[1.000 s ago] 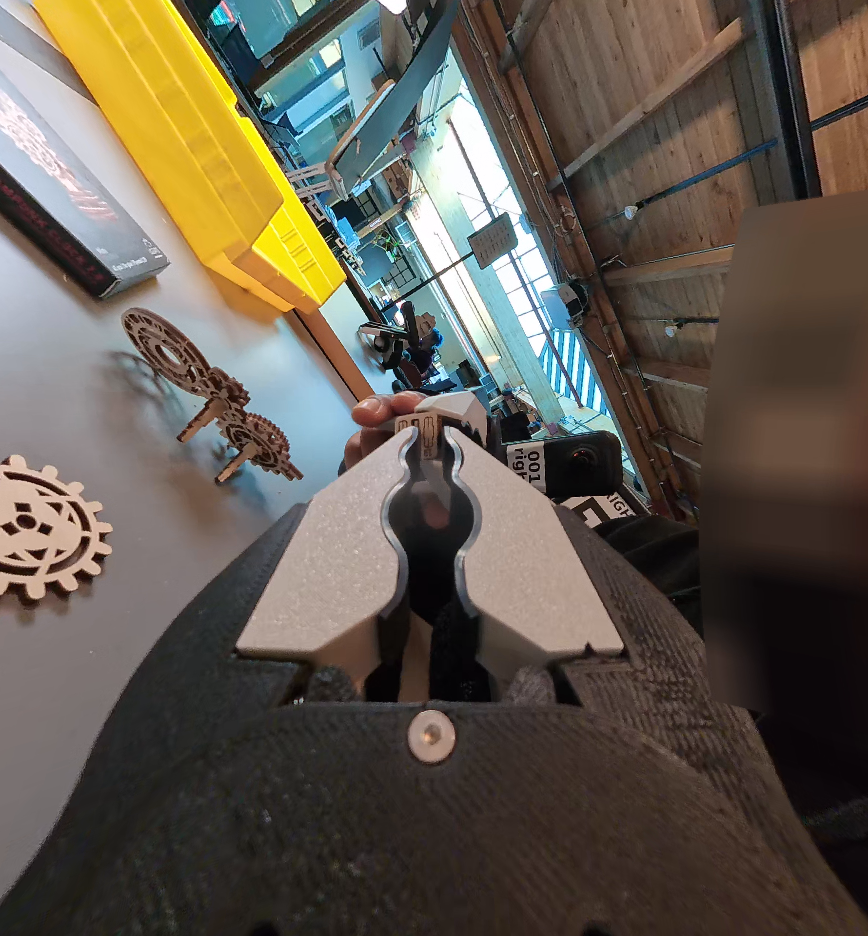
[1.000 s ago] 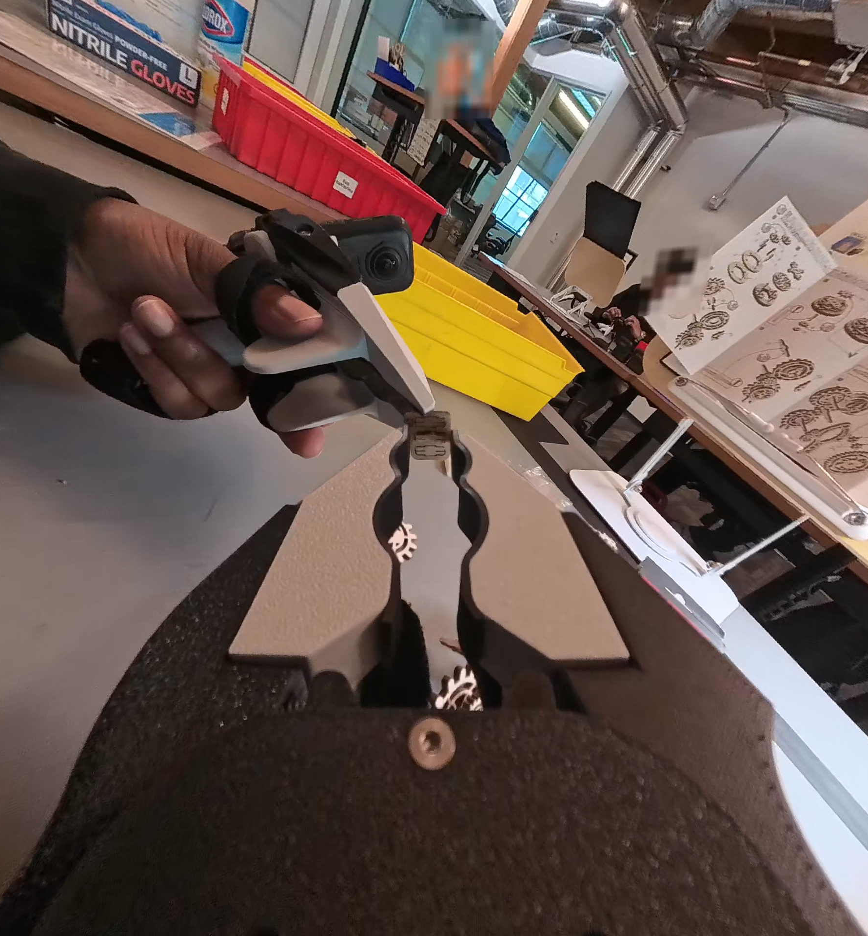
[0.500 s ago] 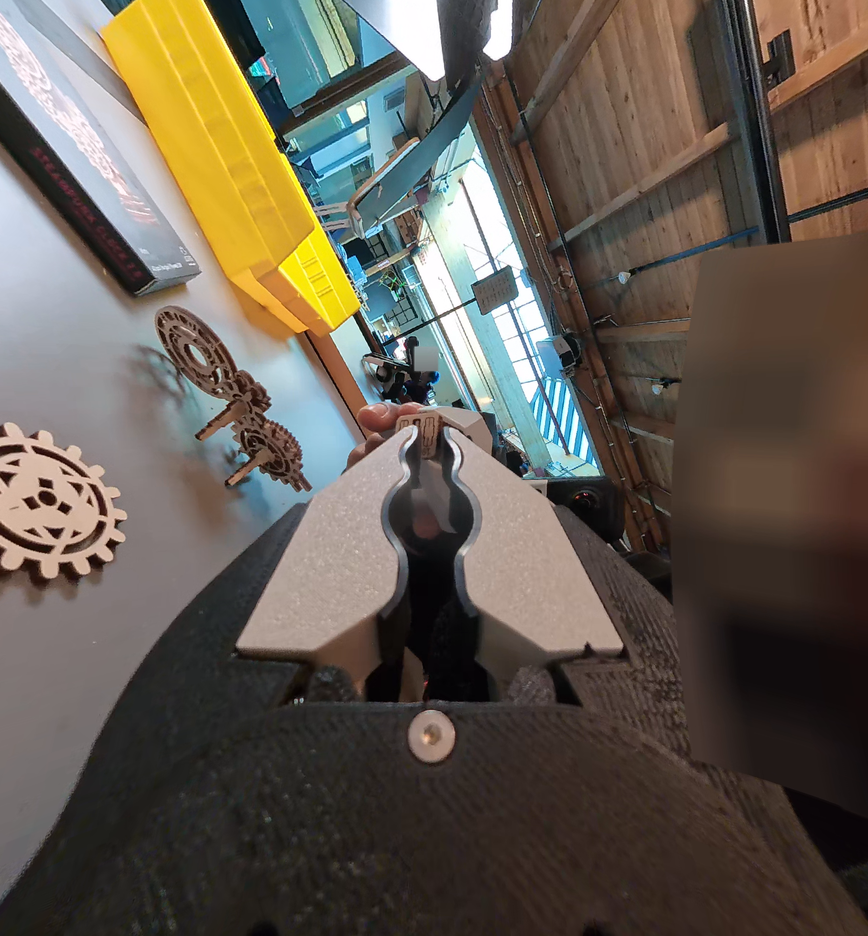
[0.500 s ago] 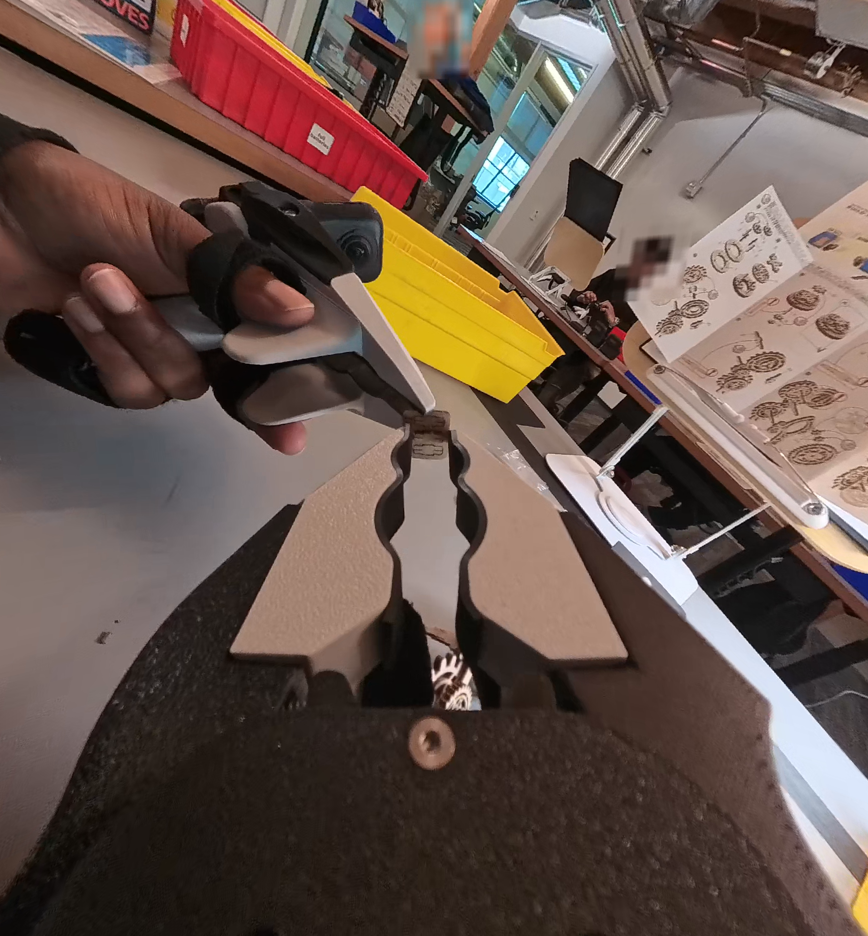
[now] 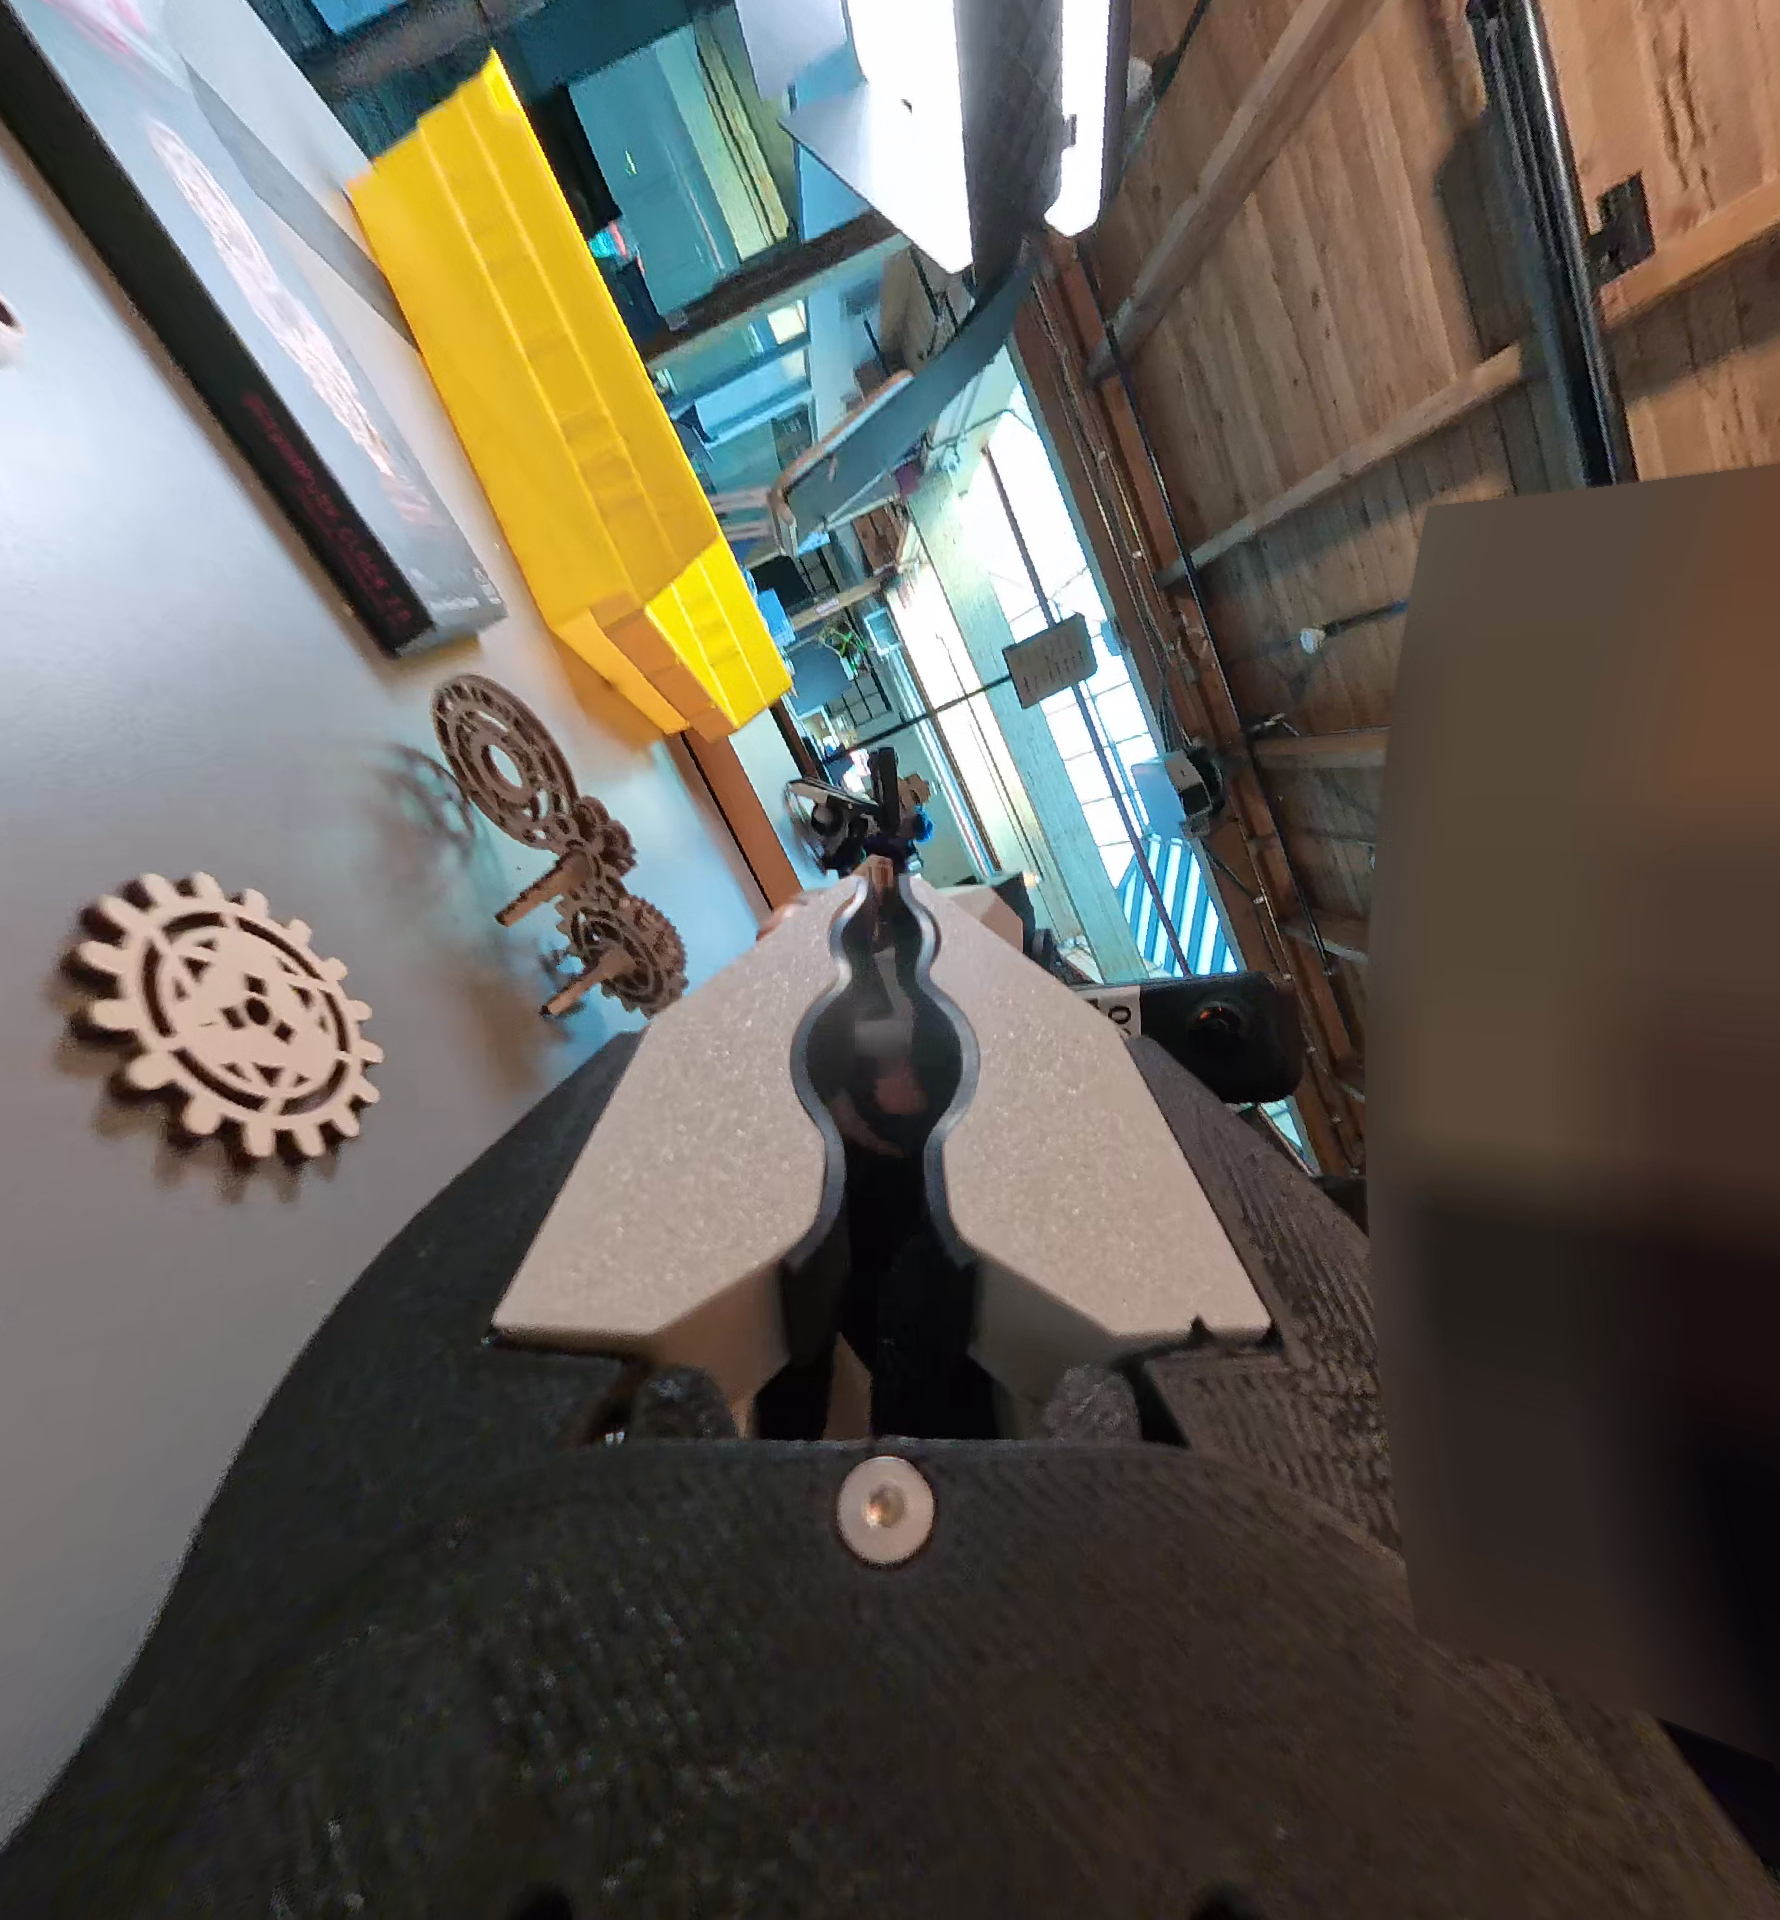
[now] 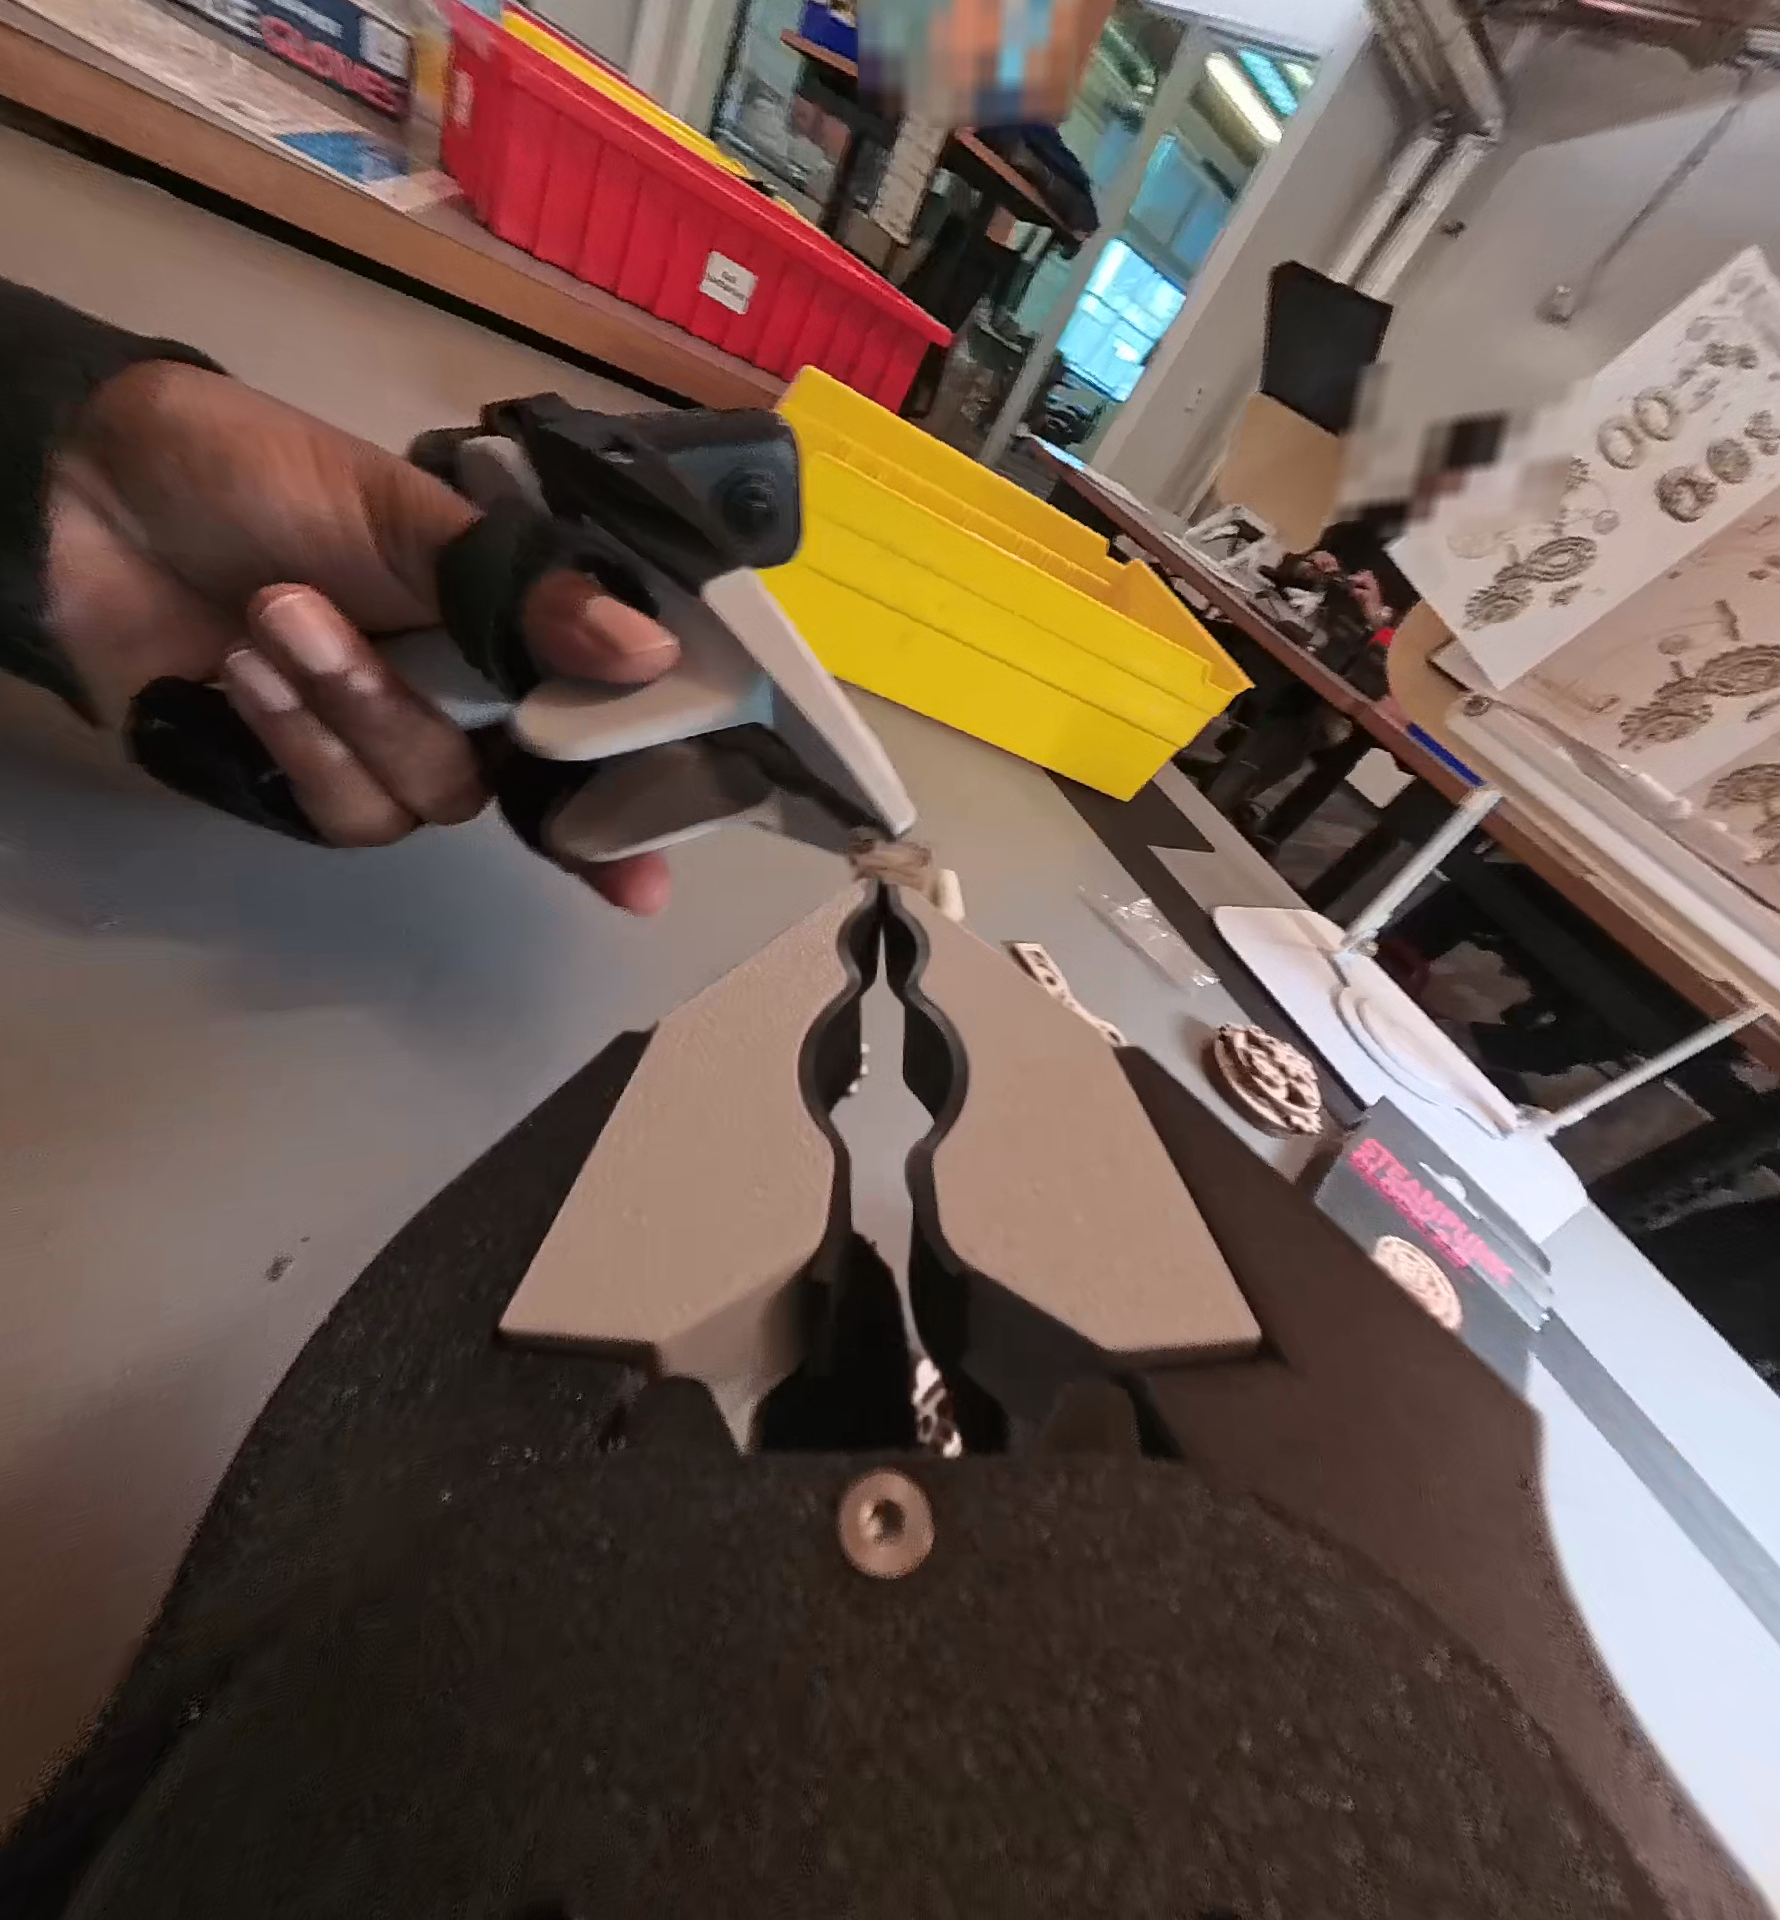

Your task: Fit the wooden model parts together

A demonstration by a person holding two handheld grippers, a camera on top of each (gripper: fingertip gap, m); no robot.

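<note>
Workshop, grey table (image 5: 86, 727), yellow bin (image 5: 574, 436) and red bin (image 6: 657, 208) at the back, instruction sheets (image 6: 1696, 623) propped to the right.

The small wooden piece (image 6: 891, 860) was up in the air over the table, right where your two tools met. It was blurred, so its shape couldn't be made out. The left gripper (image 6: 891, 831) was pinching it at the very tips; in its own wrist view only a sliver of wood showed between the closed tips. The right gripper (image 6: 881, 902) had its jaws pressed almost together, with the piece just at its tips. Whether it was actually nipping the wood, you couldn't tell. Your hand (image 6: 273, 623) was wrapped around the left tool's handle.

Handling, as a judgement: thin laser-cut ply, very light, stiff but brittle at tabs and teeth, and probably easy to twist out of a tip pinch. Take it by the flat faces, away from the tab that has to enter the slot, and push straight rather than levering.

Further out on the table, a flat pale gear (image 5: 221, 1018) lay by itself. Beside it a gear assembly (image 5: 553, 852) stood on pegs, likely the mating part. A black box (image 5: 273, 343) lay next to the yellow bin, and a small round gear disc (image 6: 1265, 1075) sat near the table edge.
</note>
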